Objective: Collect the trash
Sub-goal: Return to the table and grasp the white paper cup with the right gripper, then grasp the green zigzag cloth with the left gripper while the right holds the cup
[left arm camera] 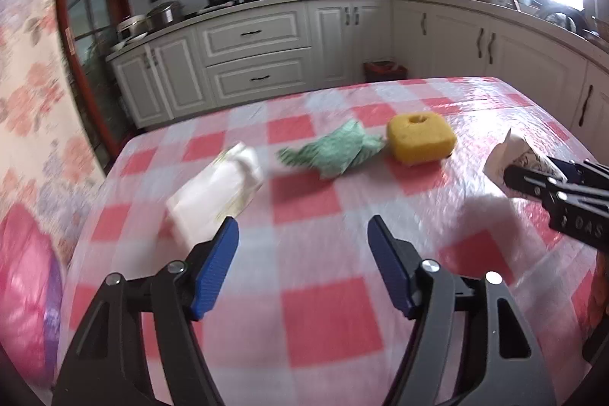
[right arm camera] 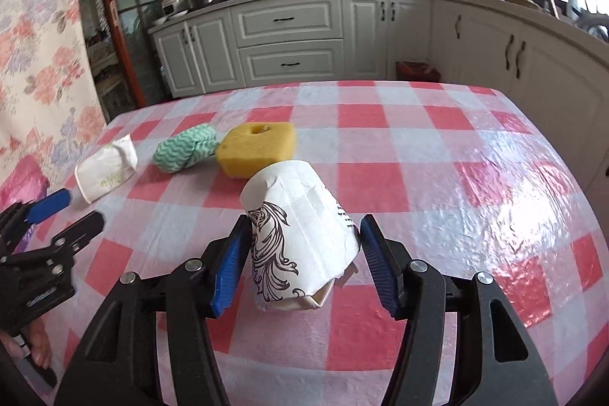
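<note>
A crushed white paper cup [right arm camera: 300, 234] with a black drawing lies on its side between the fingers of my right gripper [right arm camera: 300, 246]; the jaws stand wide on either side of it, the left pad [right arm camera: 230, 261] close to it. The cup's tip shows in the left wrist view [left arm camera: 510, 155] beside the right gripper [left arm camera: 540, 181]. My left gripper [left arm camera: 302, 246] is open and empty above the table, just right of a white tissue pack [left arm camera: 217, 193]. A green wavy-patterned wrapper [left arm camera: 331, 151] and a yellow sponge [left arm camera: 420, 139] lie further back.
The table has a red-and-white checked plastic cloth [right arm camera: 437, 177]. A pink bag [left arm camera: 26, 299] hangs off the left edge. A floral curtain [left arm camera: 34, 82] is on the left. Kitchen cabinets [left arm camera: 259, 52] and a red bin [left arm camera: 384, 69] stand behind the table.
</note>
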